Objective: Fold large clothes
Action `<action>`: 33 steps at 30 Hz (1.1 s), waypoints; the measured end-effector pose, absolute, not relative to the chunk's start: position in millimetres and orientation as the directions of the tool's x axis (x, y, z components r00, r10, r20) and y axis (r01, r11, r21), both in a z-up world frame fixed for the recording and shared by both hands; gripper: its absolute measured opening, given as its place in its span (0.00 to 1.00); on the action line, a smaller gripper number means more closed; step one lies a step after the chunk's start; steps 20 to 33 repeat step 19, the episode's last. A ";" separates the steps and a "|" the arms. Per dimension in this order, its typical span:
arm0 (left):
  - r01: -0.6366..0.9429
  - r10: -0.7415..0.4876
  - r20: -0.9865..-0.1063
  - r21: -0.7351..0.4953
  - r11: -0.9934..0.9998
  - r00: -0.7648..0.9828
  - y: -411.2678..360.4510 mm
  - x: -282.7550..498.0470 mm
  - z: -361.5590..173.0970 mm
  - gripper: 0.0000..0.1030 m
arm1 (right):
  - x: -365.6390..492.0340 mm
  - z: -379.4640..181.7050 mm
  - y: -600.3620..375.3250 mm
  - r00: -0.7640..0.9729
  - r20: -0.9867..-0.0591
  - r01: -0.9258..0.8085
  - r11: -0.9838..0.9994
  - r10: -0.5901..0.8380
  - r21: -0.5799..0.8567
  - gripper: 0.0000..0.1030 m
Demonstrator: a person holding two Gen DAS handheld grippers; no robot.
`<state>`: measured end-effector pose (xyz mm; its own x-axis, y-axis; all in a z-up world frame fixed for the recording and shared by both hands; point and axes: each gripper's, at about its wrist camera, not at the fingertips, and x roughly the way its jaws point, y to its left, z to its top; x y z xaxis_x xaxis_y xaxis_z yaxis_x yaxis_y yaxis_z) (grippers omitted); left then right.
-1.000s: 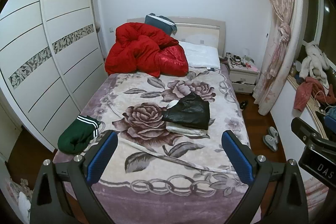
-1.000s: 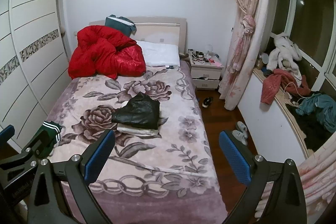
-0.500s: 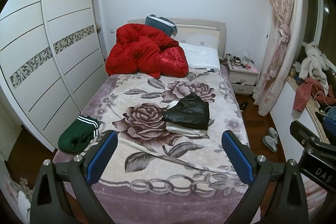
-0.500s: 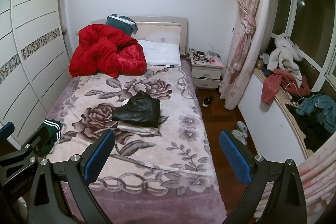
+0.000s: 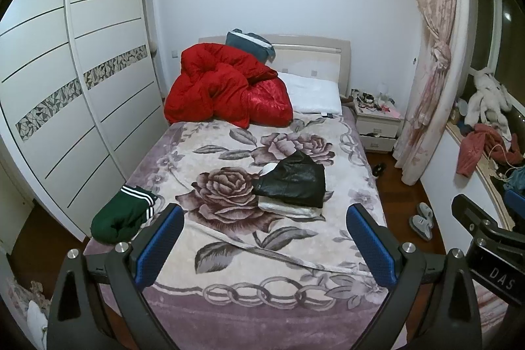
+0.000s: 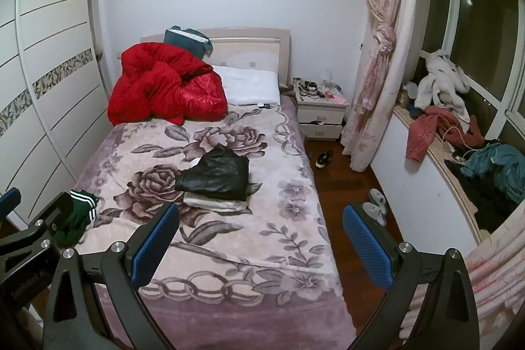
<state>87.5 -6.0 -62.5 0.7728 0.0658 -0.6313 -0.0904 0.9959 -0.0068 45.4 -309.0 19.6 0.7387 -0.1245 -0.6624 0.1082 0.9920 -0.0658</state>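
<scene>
- My left tongs (image 5: 262, 238) and right tongs (image 6: 261, 238) both gape wide, empty, touching nothing, above the bed's (image 5: 229, 310) foot edge.
- Green pants (image 5: 123, 214) sit bunched at the left edge near the foot: soft and light, I'd guess; I'd pinch the striped cuffs.
- Black jacket (image 5: 293, 181), mid-bed, looks folded, probably slick.
- Red duvet (image 5: 223, 91), at the head: bulky, limp.

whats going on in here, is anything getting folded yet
Not yet. Both the left gripper and the right gripper are open, holding nothing, above the foot of the bed. A folded black garment sits on pale folded clothes mid-bed, a green striped garment lies bunched at the left edge, and a red duvet is heaped by the headboard.
</scene>
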 end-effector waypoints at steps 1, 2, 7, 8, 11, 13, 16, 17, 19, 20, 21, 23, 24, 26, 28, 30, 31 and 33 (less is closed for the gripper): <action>-0.091 0.068 -0.630 -0.005 0.996 0.773 -6.7 85.6 -63.6 0.98 | 45.1 19.6 -308.9 0.739 -0.662 0.109 0.992 -0.125 -0.066 0.98; -0.091 0.068 -0.629 -0.004 0.996 0.774 -6.8 85.5 -63.7 0.98 | 43.4 19.7 -309.7 0.740 -0.661 0.110 0.992 -0.125 -0.064 0.98; -0.092 0.069 -0.623 -0.004 0.996 0.779 -6.4 86.3 -60.4 0.98 | 39.0 21.6 -312.1 0.743 -0.658 0.109 0.992 -0.125 -0.066 0.98; -0.092 0.070 -0.623 -0.003 0.996 0.779 -6.7 85.3 -60.8 0.98 | 38.2 21.8 -312.1 0.744 -0.656 0.108 0.992 -0.124 -0.066 0.98; -0.093 0.071 -0.624 -0.003 0.996 0.778 -6.5 86.4 -60.1 0.98 | 37.0 24.2 -312.8 0.747 -0.653 0.105 0.992 -0.123 -0.067 0.98; -0.094 0.073 -0.622 -0.001 0.996 0.780 -6.9 85.5 -60.5 0.98 | 37.0 24.0 -312.8 0.746 -0.654 0.108 0.992 -0.126 -0.068 0.98; -0.095 0.071 -0.621 -0.006 0.995 0.781 -5.8 85.1 -59.4 0.98 | 36.6 23.4 -312.5 0.746 -0.654 0.107 0.992 -0.125 -0.068 0.98; -0.096 0.072 -0.620 -0.005 0.995 0.782 -5.8 83.7 -59.0 0.98 | 36.1 23.3 -312.6 0.746 -0.654 0.107 0.992 -0.125 -0.068 0.98; -0.094 0.070 -0.619 -0.006 0.996 0.782 -4.6 85.6 -56.4 0.98 | 34.9 22.9 -312.4 0.745 -0.655 0.109 0.992 -0.126 -0.067 0.98; -0.094 0.070 -0.619 -0.006 0.996 0.782 -4.6 85.6 -56.4 0.98 | 34.9 22.9 -312.4 0.745 -0.655 0.109 0.992 -0.126 -0.067 0.98; -0.094 0.070 -0.619 -0.006 0.996 0.782 -4.6 85.6 -56.4 0.98 | 34.9 22.9 -312.4 0.745 -0.655 0.109 0.992 -0.126 -0.067 0.98; -0.094 0.070 -0.619 -0.006 0.996 0.782 -4.6 85.6 -56.4 0.98 | 34.9 22.9 -312.4 0.745 -0.655 0.109 0.992 -0.126 -0.067 0.98; -0.094 0.070 -0.619 -0.006 0.996 0.782 -4.6 85.6 -56.4 0.98 | 34.9 22.9 -312.4 0.745 -0.655 0.109 0.992 -0.126 -0.067 0.98; -0.094 0.070 -0.619 -0.006 0.996 0.782 -4.6 85.6 -56.4 0.98 | 34.9 22.9 -312.4 0.745 -0.655 0.109 0.992 -0.126 -0.067 0.98; -0.094 0.070 -0.619 -0.006 0.996 0.782 -4.6 85.6 -56.4 0.98 | 34.9 22.9 -312.4 0.745 -0.655 0.109 0.992 -0.126 -0.067 0.98; -0.094 0.070 -0.619 -0.006 0.996 0.782 -4.6 85.6 -56.4 0.98 | 34.9 22.9 -312.4 0.745 -0.655 0.109 0.992 -0.126 -0.067 0.98; -0.094 0.070 -0.619 -0.006 0.996 0.782 -4.6 85.6 -56.4 0.98 | 34.9 22.9 -312.4 0.745 -0.655 0.109 0.992 -0.126 -0.067 0.98; -0.094 0.070 -0.619 -0.006 0.996 0.782 -4.6 85.6 -56.4 0.98 | 34.9 22.9 -312.4 0.745 -0.655 0.109 0.992 -0.126 -0.067 0.98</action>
